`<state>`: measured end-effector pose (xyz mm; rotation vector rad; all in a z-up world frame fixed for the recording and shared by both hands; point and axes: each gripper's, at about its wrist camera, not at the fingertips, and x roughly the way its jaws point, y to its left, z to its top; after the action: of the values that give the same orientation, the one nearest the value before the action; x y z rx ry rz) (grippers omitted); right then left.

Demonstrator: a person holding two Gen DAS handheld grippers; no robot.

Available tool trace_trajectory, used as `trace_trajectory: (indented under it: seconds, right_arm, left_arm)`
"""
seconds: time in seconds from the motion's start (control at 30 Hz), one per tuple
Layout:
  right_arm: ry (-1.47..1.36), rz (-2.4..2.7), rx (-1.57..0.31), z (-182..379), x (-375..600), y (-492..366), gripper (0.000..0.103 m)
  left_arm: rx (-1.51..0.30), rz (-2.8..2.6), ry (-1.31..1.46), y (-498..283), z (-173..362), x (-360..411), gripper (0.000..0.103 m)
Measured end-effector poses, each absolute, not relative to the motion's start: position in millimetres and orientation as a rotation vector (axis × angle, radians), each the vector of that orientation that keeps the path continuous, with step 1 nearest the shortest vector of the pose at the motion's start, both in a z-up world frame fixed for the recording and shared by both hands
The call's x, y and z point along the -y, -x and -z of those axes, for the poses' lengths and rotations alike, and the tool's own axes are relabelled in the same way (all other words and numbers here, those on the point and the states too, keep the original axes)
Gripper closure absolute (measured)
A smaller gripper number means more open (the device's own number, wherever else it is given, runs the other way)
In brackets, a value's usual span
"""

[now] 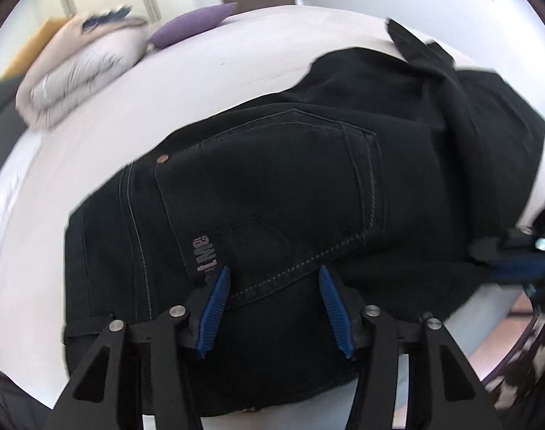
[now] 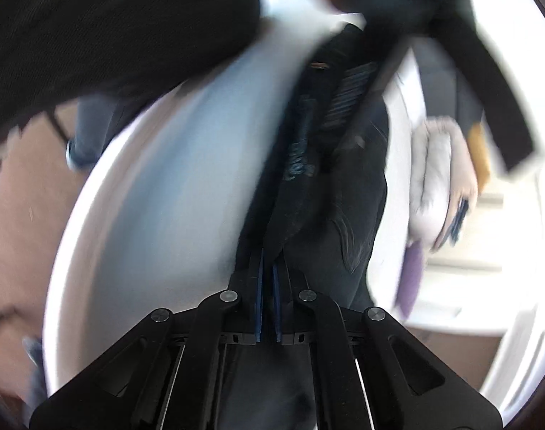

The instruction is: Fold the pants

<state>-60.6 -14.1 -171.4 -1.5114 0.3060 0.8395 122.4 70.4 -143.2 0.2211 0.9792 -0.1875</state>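
Note:
Black jeans [image 1: 290, 186] lie bunched on a white bed [image 1: 93, 150], back pocket and waistband facing me. My left gripper [image 1: 274, 272] is open, its blue pads resting just over the waistband area with nothing pinched. My right gripper [image 2: 269, 261] is shut on a fold of the black jeans [image 2: 326, 186], which hang and stretch away from it above the bed [image 2: 172, 165]. The right gripper also shows at the right edge of the left wrist view [image 1: 516, 251], holding the jeans' edge. The right wrist view is motion-blurred.
A folded pale duvet [image 1: 79, 71] and a purple cushion [image 1: 193, 25] lie at the far side of the bed. The same duvet [image 2: 437, 175] and cushion [image 2: 412, 272] show at right in the right wrist view. Brown floor [image 2: 18, 222] lies beyond the bed edge.

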Motion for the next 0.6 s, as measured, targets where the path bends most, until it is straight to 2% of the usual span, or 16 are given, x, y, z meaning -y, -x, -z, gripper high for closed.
trace_trajectory:
  seconds: [0.17, 0.37, 0.4, 0.43, 0.47, 0.5, 0.6]
  right_arm:
    - [0.67, -0.867, -0.674, 107, 72, 12, 0.093]
    - [-0.12, -0.698, -0.806, 73, 211, -93, 0.092]
    - [-0.213, -0.663, -0.796, 69, 234, -110, 0.083]
    - [-0.297, -0.605, -0.775, 65, 258, -128, 0.06]
    - [-0.344, -0.543, -0.762, 62, 275, -142, 0.042]
    - [-0.392, -0.487, -0.743, 60, 288, -154, 0.018]
    - [-0.491, -0.415, -0.762, 61, 310, -198, 0.017]
  left_arm:
    - [-1.008, 0.164, -0.154, -128, 142, -75, 0.046]
    - [-1.004, 0.154, -0.092, -128, 144, -79, 0.046]
    - [-1.002, 0.152, -0.091, -126, 145, -79, 0.046]
    - [-1.0, 0.15, -0.088, -126, 146, -79, 0.046]
    - [-0.997, 0.149, -0.087, -124, 145, -82, 0.046]
    - [-0.995, 0.148, -0.085, -124, 146, -82, 0.046]
    - [-0.99, 0.143, -0.089, -123, 146, -81, 0.045]
